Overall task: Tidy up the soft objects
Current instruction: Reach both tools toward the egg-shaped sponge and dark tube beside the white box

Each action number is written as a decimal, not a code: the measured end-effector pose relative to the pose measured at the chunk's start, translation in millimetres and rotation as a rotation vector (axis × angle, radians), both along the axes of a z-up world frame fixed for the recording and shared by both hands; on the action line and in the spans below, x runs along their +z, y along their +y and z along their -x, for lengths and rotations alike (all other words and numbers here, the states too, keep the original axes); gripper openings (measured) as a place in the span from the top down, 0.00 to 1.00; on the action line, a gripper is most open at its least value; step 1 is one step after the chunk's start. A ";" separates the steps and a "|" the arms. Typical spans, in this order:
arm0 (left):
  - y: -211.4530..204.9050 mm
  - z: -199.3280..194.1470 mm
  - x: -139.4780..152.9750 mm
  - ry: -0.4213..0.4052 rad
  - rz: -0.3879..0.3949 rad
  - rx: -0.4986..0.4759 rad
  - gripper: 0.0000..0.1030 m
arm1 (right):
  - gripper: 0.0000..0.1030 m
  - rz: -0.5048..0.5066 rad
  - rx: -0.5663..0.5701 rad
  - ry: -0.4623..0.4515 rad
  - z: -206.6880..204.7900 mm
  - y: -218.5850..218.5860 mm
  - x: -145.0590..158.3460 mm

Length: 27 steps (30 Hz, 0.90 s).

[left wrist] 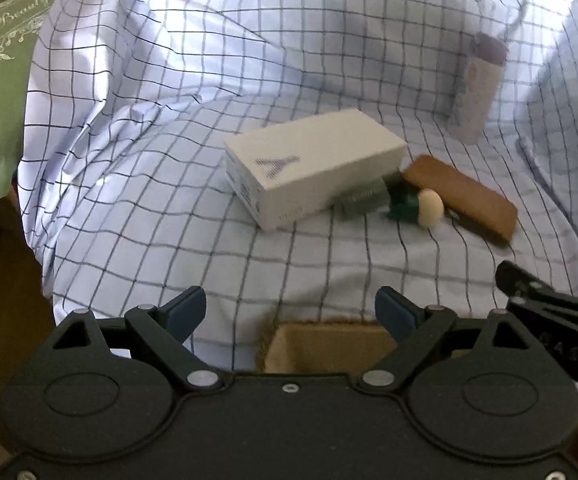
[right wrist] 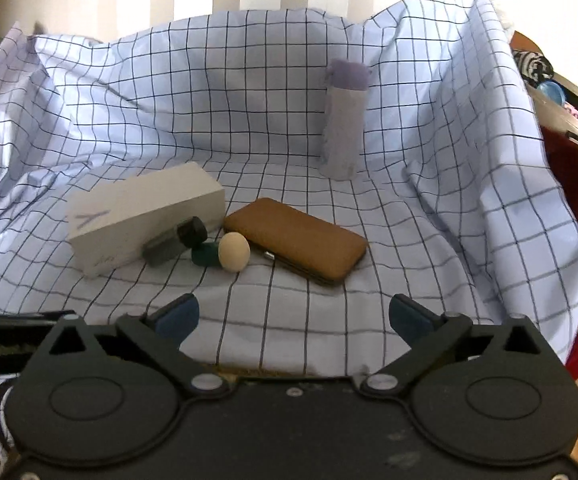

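On the checked cloth [right wrist: 289,100] draped over the tabletop, a small cluster lies near the middle: a white box [right wrist: 145,222], a grey block [right wrist: 161,250] with a black cap [right wrist: 191,230] leaning against it, a green piece [right wrist: 205,256], a cream egg-shaped sponge [right wrist: 234,251] and a brown case [right wrist: 295,240] just right of it. A tall bottle with a purple lid [right wrist: 343,120] stands upright farther back. Both the left gripper [left wrist: 291,314] and the right gripper [right wrist: 293,316] hover at the near edge, jaws released and empty. The sponge touches the green piece and sits close to the case, so a reach for it could likely nudge its neighbours or roll it away. Loose folds in the cloth could also snag a fingertip.
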<state>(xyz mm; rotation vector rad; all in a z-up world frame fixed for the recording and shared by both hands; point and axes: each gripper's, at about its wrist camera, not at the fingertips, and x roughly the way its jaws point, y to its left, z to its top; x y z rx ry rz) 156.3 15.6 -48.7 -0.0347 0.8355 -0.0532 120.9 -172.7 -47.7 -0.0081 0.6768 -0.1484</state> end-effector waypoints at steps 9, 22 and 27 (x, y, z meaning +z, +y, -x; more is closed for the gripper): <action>21.6 -16.4 2.0 -0.065 -0.012 0.074 0.06 | 0.08 0.023 0.098 0.069 -52.0 25.5 -20.0; 46.6 -37.5 -14.5 0.003 0.041 0.132 0.06 | 0.24 0.096 0.093 0.087 -106.5 52.8 -44.8; 51.5 -40.5 -17.1 0.012 0.047 0.141 0.06 | 0.27 0.128 0.096 0.082 -118.9 62.0 -51.0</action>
